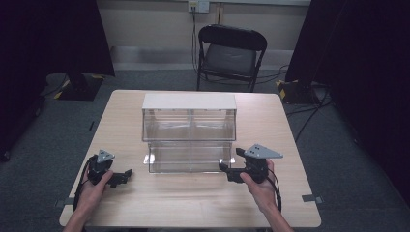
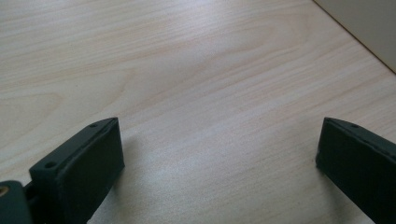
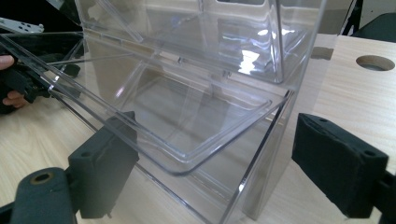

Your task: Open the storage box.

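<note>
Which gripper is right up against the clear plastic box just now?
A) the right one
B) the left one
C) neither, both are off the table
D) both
A: the right gripper has its open jaws at the corner of the clear plastic box, by the lower bin's front flap, while the left gripper has bare wooden table between its open jaws.

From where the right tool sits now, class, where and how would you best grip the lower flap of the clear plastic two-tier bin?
Probably the lower flap's rounded front edge, approached from the person's side: it juts forward, thin enough for the open right tool.
</note>
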Motion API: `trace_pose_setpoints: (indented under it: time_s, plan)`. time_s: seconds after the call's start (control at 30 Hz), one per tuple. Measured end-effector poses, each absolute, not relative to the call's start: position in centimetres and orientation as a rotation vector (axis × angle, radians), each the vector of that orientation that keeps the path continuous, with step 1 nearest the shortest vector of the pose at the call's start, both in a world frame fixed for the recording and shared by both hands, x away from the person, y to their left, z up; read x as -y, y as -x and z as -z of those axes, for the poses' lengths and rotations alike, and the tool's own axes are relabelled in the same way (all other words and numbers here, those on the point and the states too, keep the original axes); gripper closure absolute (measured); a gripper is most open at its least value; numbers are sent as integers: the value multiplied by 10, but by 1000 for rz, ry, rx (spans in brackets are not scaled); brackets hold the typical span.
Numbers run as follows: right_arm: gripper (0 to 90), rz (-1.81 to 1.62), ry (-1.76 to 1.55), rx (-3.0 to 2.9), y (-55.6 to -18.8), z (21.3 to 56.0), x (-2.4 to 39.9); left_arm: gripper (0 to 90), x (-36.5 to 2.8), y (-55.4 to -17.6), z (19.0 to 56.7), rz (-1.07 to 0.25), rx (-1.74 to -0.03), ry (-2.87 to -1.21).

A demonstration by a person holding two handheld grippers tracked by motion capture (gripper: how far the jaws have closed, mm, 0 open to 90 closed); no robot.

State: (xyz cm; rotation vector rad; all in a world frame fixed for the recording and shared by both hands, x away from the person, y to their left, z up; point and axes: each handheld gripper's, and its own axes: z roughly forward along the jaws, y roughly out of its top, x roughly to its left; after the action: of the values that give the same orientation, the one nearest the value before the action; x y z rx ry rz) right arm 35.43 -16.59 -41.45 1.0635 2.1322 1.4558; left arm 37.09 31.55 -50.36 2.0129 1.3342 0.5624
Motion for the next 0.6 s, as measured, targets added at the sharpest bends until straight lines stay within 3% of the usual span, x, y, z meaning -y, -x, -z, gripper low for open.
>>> trace_pose_setpoints:
  time_s: [0.6]
  plan:
    - [138,-1478,-1060,-2132,-359,410,163,2,-315,-371,504,-563,-1336,-2011]
